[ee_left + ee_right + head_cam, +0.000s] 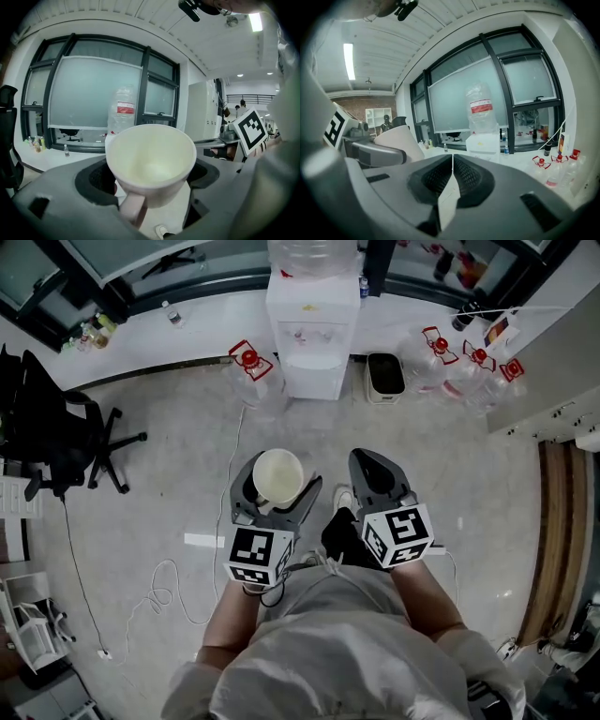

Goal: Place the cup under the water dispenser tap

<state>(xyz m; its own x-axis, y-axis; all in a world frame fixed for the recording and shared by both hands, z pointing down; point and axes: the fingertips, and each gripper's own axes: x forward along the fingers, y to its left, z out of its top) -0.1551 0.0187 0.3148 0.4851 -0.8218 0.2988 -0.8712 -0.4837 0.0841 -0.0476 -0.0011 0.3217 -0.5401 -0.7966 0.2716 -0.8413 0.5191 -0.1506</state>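
Cup [151, 157] — upright between jaws of left gripper [150, 180]

The tiled floor [314, 427] between the person and the water dispenser [312, 306] lies open and gives a straight path to the dispenser's front. The tap recess [312, 334] faces this open floor. A large water bottle [251, 371] stands just beside the dispenser on its left. A bin [385, 374] stands just beside it on its right. More bottles [464, 371] crowd the floor farther right. An office chair [56, 432] blocks the far left. A cable [159, 582] trails over the floor at lower left, apart from the straight path.
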